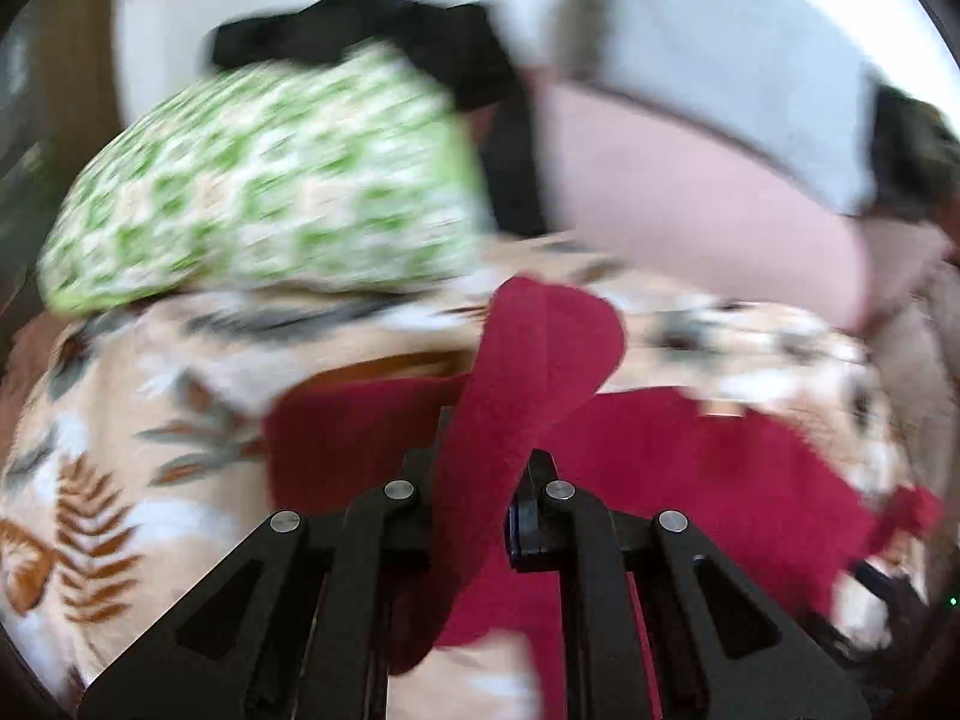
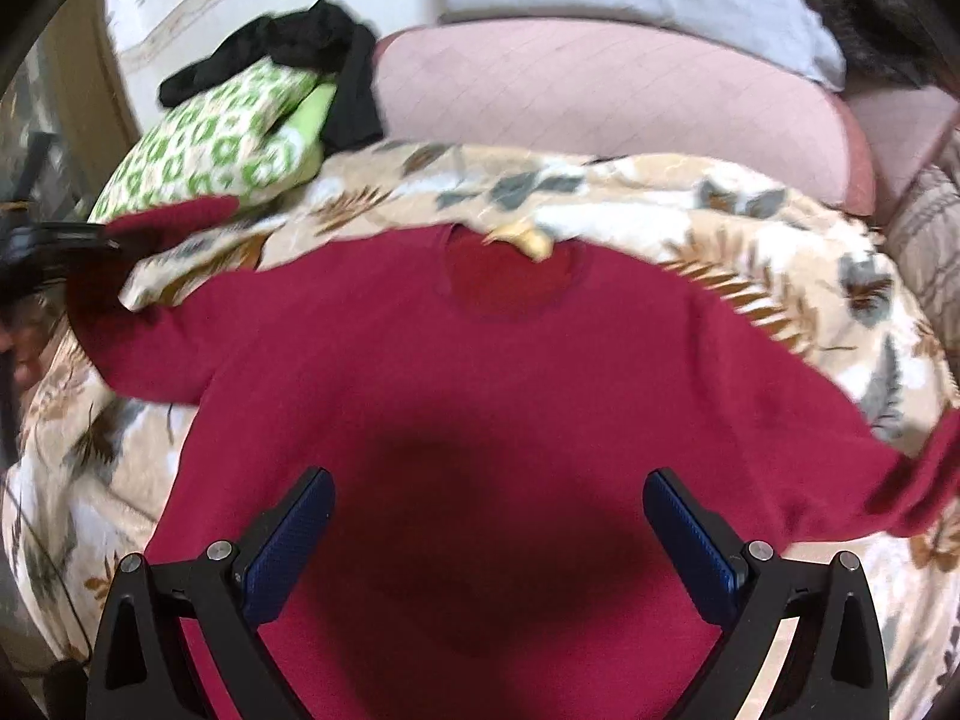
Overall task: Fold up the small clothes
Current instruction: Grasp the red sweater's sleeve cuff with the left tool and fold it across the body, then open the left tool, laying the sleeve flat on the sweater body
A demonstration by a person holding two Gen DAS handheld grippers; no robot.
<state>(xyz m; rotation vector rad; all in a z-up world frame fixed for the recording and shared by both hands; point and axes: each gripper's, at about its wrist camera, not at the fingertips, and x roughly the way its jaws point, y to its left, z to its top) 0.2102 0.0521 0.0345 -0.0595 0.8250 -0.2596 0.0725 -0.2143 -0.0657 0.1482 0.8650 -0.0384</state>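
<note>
The left gripper (image 1: 477, 495) has its fingers clamped on a sleeve of the soft crimson knit sweater (image 2: 456, 372), which lies flat on the leaf-print beige bedspread (image 2: 750, 228). The thin pinch could slip if pulled hard. The right gripper (image 2: 489, 531) hovers wide open, empty. Beyond sits a green-patterned cushion (image 2: 210, 150).
</note>
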